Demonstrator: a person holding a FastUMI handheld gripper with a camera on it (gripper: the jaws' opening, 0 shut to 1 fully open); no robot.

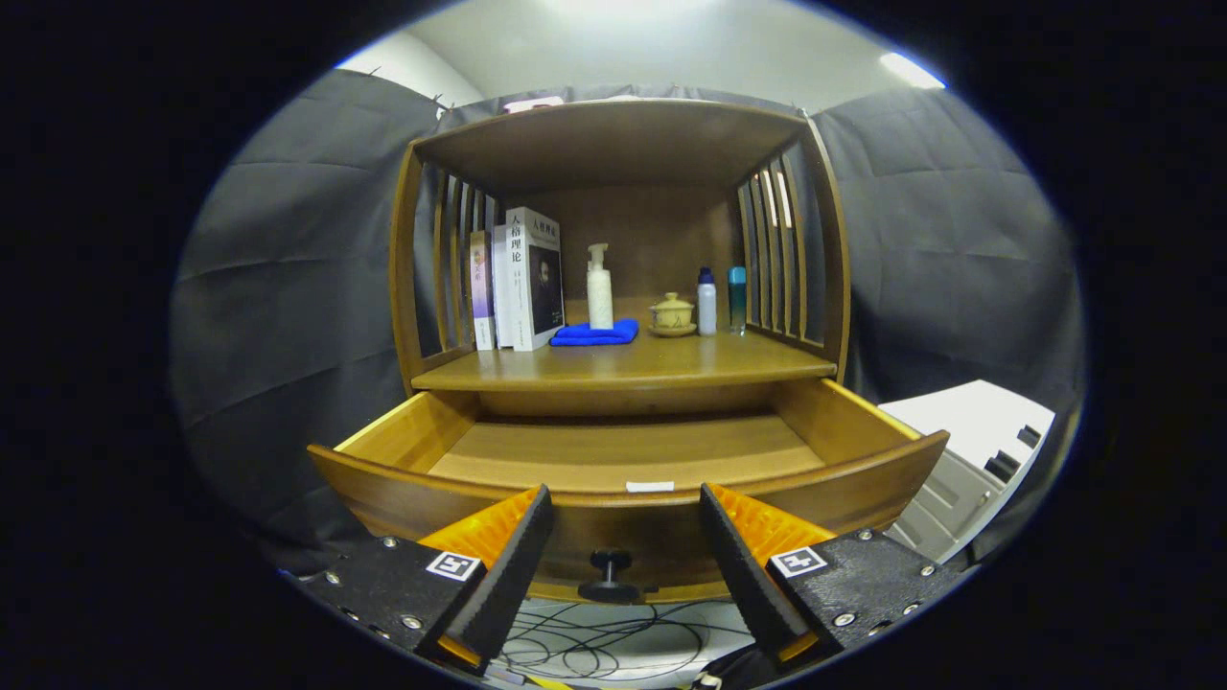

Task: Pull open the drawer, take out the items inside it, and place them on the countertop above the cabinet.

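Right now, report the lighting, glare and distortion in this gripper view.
Gripper view: fisheye bends the open drawer front and cabinet posts into curves; ceiling lights glare above the cabinet, one a bright patch beyond its upper right; the countertop shines softly while the cabinet's back sits in shadow; focus is sharp; the gripper is open just before the knob.

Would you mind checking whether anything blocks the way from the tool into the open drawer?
Nothing visible blocks it. The tool is open, its fingers either side of the drawer's knob, just short of the drawer front. The drawer is pulled out; its visible floor looks bare, though the strip behind the front panel is hidden.
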